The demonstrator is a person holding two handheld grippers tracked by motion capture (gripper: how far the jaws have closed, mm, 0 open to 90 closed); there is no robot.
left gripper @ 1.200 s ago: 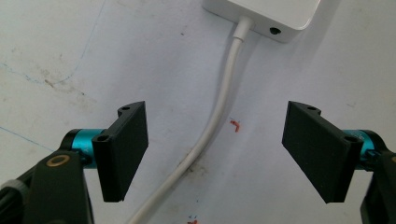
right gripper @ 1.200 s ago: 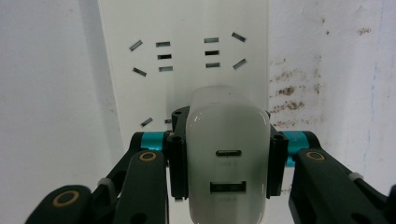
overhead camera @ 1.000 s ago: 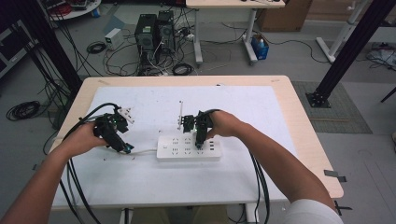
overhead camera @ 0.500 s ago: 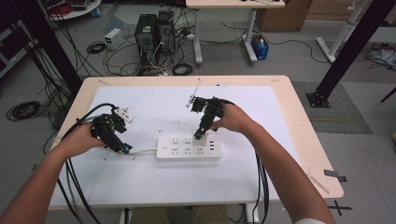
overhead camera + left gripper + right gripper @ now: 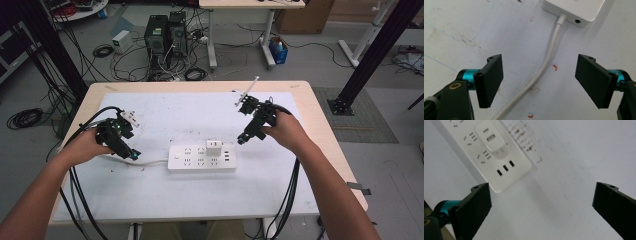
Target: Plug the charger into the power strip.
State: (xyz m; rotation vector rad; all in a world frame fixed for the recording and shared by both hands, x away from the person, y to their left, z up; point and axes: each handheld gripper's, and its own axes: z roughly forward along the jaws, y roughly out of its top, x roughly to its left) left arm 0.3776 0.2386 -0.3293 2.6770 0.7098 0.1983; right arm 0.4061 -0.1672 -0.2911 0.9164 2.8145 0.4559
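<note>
A white power strip (image 5: 201, 157) lies flat near the middle of the white table (image 5: 165, 200), long side across it, and a small white charger (image 5: 214, 148) sits plugged into its top face, toward the right end beside the row of USB ports. From the right gripper view the charger (image 5: 490, 138) looks seated square in its socket, so I judge the plugging-in to be done. The strip's white cord (image 5: 150, 161) runs off its left end and curves along the table.

The left gripper (image 5: 131, 153) hovers low just left of the strip, right over that cord. In its own view the jaws stand wide apart with the cord (image 5: 541, 72) running up between them to the strip's end (image 5: 574, 10); they touch nothing. My guess is that hand is placed there to steady the strip or keep the cord from dragging.

The right gripper (image 5: 243, 138) hangs off to the right of the strip and above the table, apart from the charger. Its jaws are spread wide and empty, with bare table between them.
</note>
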